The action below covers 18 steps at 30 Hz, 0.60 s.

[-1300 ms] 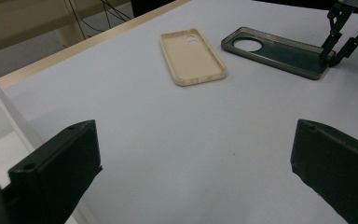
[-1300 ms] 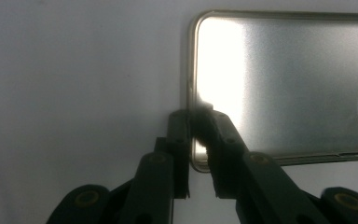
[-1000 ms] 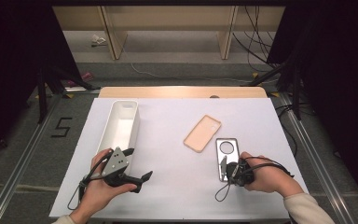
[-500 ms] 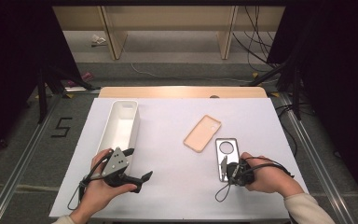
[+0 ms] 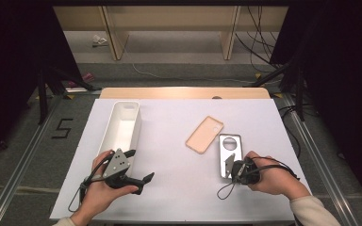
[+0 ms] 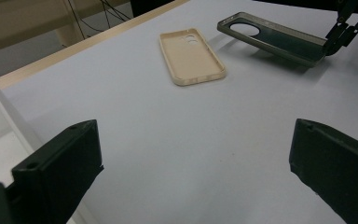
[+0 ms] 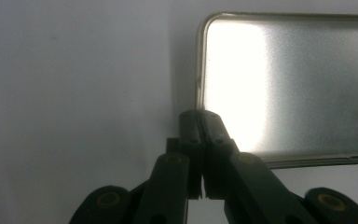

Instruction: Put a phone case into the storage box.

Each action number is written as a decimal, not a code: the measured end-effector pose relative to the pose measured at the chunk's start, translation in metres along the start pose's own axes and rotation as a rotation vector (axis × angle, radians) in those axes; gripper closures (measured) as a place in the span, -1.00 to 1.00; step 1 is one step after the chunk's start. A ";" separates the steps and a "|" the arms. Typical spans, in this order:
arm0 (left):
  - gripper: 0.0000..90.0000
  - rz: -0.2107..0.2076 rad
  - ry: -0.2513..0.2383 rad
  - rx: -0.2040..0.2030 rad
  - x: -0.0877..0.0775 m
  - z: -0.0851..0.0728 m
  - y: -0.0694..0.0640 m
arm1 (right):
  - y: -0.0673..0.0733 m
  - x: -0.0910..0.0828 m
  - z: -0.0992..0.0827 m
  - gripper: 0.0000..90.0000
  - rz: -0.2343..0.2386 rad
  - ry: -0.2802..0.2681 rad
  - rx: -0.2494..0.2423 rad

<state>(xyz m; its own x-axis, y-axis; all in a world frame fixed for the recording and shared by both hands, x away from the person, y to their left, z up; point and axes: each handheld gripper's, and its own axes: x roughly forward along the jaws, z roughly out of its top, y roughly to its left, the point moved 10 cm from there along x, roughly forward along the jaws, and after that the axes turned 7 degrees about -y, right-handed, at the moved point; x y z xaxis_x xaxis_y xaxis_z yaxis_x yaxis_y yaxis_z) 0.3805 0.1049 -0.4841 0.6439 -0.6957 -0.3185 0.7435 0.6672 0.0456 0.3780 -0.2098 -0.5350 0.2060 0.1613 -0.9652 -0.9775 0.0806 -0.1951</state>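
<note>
Grey case pinched at its near end, left claw idle.

The right gripper (image 5: 232,170) has its jaws closed on the near end of the grey phone case (image 5: 228,149) by the table's (image 5: 179,197) right edge; in the left gripper view that end is lifted while the far end rests down. The gripper body hides the pinched rim from above. The left gripper (image 5: 139,165) rests wide open, holding nothing, beside the white bin's (image 5: 122,123) near end. A beige case (image 5: 204,134) lies mid-table, just beside the grey one.
</note>
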 end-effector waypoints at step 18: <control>-0.94 0.004 -0.003 -0.007 0.000 0.000 0.001 | -0.009 -0.015 0.024 0.97 -0.086 -0.269 0.105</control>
<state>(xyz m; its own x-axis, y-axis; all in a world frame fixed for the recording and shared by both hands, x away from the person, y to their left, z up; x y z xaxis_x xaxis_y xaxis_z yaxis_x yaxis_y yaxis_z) 0.3809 0.1056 -0.4839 0.6477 -0.6937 -0.3151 0.7395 0.6720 0.0406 0.3846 -0.1894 -0.5150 0.3064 0.4036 -0.8621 -0.9487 0.2043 -0.2415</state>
